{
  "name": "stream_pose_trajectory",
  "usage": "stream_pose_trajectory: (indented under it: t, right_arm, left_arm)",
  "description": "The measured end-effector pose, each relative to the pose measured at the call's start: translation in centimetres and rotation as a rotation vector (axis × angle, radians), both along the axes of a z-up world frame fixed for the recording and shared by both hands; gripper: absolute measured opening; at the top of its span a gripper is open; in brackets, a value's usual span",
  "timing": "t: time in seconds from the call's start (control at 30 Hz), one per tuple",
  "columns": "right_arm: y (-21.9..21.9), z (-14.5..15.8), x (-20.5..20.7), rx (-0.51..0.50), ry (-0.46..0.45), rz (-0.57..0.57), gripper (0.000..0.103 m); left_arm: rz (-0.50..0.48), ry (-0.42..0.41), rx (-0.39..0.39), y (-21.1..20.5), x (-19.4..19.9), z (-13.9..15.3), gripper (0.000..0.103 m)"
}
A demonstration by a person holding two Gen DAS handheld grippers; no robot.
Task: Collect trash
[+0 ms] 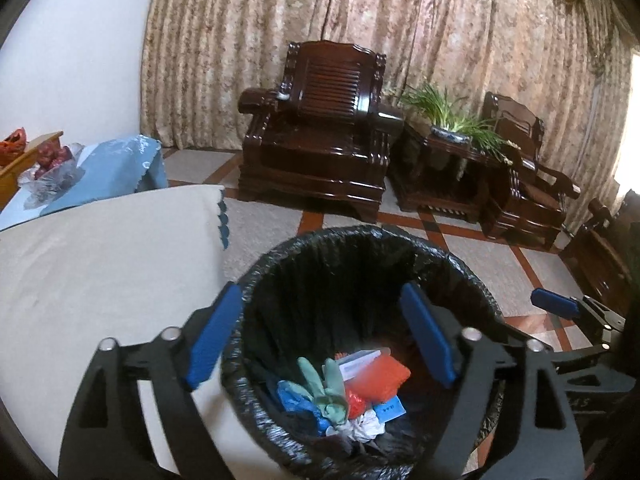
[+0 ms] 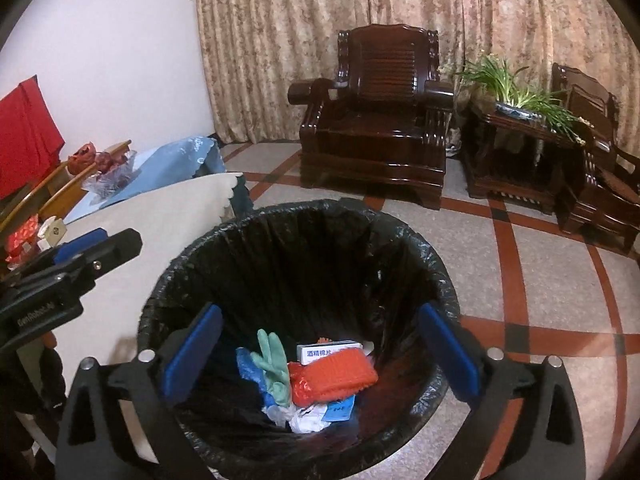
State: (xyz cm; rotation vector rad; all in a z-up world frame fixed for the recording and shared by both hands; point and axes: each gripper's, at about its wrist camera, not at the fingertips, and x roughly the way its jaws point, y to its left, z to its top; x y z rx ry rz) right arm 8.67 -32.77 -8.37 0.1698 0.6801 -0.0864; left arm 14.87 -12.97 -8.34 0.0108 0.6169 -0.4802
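Trash bin (image 2: 416, 256) rim between wide-apart right gripper (image 2: 320, 356) jaws.

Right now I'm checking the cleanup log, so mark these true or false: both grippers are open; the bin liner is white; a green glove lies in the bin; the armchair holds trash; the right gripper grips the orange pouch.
1. Both the left gripper and the right gripper are open. True.
2. The bin liner is white. False: it is black.
3. A green glove lies in the bin. True.
4. The armchair holds trash. False: its seat looks bare.
5. The right gripper grips the orange pouch. False: the pouch lies in the bin, ungripped.
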Motion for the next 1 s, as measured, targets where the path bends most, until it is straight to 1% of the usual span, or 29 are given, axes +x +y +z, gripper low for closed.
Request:
stream_pose_trajectory:
  t: [0.13, 0.3, 0.43, 0.67, 0.83, 1.0]
  right_arm:
    - [0.6, 1.5, -0.9, 0.016, -0.03, 0.021, 0.097]
    - [1.8, 3.2, -2.1, 0.023, -0.057, 0.05, 0.097]
    - [2.6, 4.4, -3.2, 0.03, -0.068, 0.072, 0.097]
    - [4.2, 6.1, -5.0, 0.037, -0.088, 0.099, 0.097]
    - [5.1, 7.6, -6.0, 0.028, -0.105, 0.118, 0.097]
    - [6.1, 8.6, -6.6, 0.02, -0.117, 0.135, 0.097]
  left_arm:
    - [0.027, -0.011, -0.002, 1.3, -0.9, 1.3, 0.09]
    - [0.064, -0.014, 0.013, 2.8, -2.3, 2.9, 0.091]
    - [0.098, -0.015, 0.035, 4.2, -4.0, 4.1, 0.092]
    - [0.157, -0.028, 0.046, 6.6, -6.9, 6.2, 0.094]
    - [0.177, -0.035, 0.075, 7.6, -8.4, 7.6, 0.094]
    - [0.188, -0.049, 0.083, 8.5, -9.9, 8.7, 0.094]
